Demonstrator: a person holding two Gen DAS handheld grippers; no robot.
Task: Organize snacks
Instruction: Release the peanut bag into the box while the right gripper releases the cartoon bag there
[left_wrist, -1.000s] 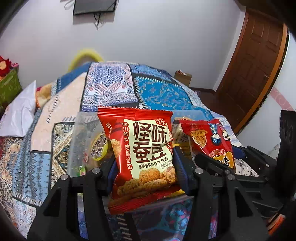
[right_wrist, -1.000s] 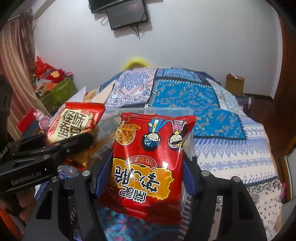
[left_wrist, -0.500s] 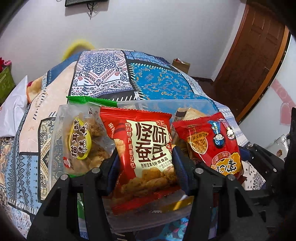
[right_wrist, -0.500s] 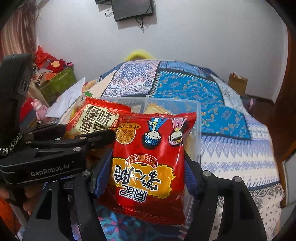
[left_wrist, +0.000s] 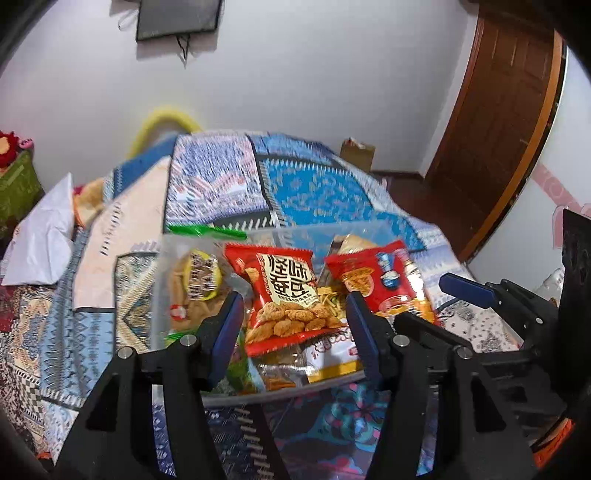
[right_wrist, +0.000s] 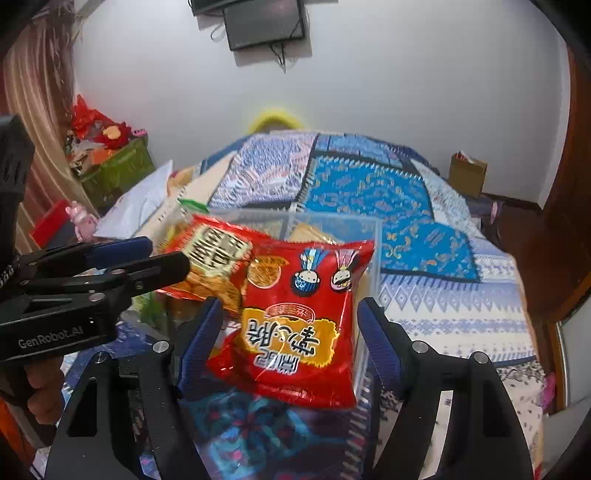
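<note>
Both tools' jaws have just been opening, now apart: left tool (left_wrist: 293, 325) off bean packet (left_wrist: 286, 295), right tool (right_wrist: 290, 343) off noodle packet (right_wrist: 299, 325). Withdraw straight back, clear of clear bin (right_wrist: 373, 258) at bed's near edge.

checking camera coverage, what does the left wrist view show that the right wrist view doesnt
Only the left wrist view shows the brown door and the clear bag with a yellow label beside the red packs.

Only the right wrist view shows the green crate of red items, the striped curtain and the hand holding the left gripper.

Both show the clear plastic bin, the red fried-snack pack, the red noodle pack, the patchwork bedspread, the wall screen and the cardboard box. The jaws stand apart from the packs.
</note>
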